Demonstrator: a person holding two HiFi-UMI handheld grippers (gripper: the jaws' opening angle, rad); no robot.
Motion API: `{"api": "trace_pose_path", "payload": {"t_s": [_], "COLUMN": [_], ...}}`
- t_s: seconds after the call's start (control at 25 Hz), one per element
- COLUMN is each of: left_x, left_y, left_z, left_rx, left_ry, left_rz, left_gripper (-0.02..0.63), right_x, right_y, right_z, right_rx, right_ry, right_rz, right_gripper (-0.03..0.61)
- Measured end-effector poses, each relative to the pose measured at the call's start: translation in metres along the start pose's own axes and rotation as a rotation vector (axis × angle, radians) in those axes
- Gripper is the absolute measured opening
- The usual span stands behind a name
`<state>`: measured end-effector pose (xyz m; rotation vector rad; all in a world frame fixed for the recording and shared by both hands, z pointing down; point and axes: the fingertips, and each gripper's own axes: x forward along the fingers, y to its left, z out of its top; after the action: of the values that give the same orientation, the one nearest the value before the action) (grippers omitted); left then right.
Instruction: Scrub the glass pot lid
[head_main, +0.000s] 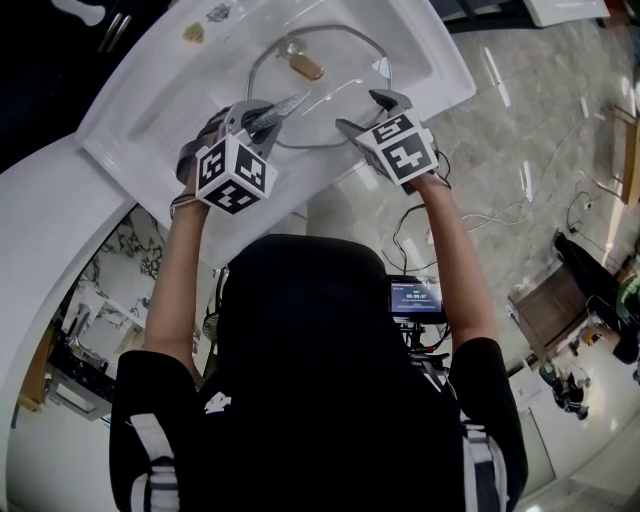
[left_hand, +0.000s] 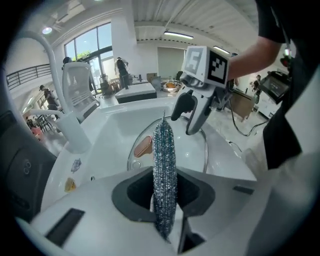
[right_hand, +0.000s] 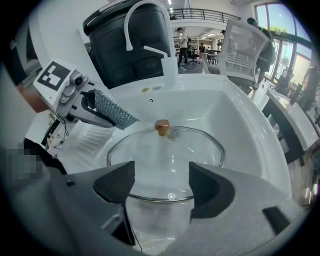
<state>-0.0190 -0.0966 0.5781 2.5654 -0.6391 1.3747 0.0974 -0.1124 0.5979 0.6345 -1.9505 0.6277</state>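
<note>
In the head view, the near rim of the glass pot lid (head_main: 320, 90) is hidden behind the left hand-held gripper (head_main: 262, 115) and the right hand-held gripper (head_main: 358, 110). The lower end of the scouring pad (left_hand: 165, 165) is buried between the left hand-held gripper's jaws. A yellow item (left_hand: 70, 185) to that gripper's left is too small to identify.

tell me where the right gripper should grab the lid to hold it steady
Probably the near rim, coming from the person's side. The lid lies knob-up in the sink, its thin edge facing the open jaws of the right gripper; the knob sits farther back.
</note>
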Motion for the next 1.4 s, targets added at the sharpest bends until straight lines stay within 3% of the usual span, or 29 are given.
{"api": "trace_pose_path", "payload": {"t_s": [0.32,0.56,0.84,1.4], "left_x": [0.015,0.026,0.035,0.04], "left_y": [-0.001,-0.001,-0.011,-0.008], "left_z": [-0.013,-0.025,-0.029,-0.033], "left_rx": [0.129,0.23,0.29,0.312], "left_ry": [0.075,0.13,0.161,0.196], "left_rz": [-0.032,-0.004,-0.031,-0.062], "left_gripper": [0.074,0.074,0.074,0.074], "right_x": [0.0,0.002,0.002,0.0], "right_y": [0.0,0.0,0.0,0.001], "right_z": [0.001,0.0,0.001,0.001], "right_rx": [0.003,0.003,0.006,0.003], "right_ry": [0.008,0.016,0.019,0.026], "right_rz": [0.002,0.006,0.002,0.003], "right_gripper": [0.327,0.327,0.327,0.327]}}
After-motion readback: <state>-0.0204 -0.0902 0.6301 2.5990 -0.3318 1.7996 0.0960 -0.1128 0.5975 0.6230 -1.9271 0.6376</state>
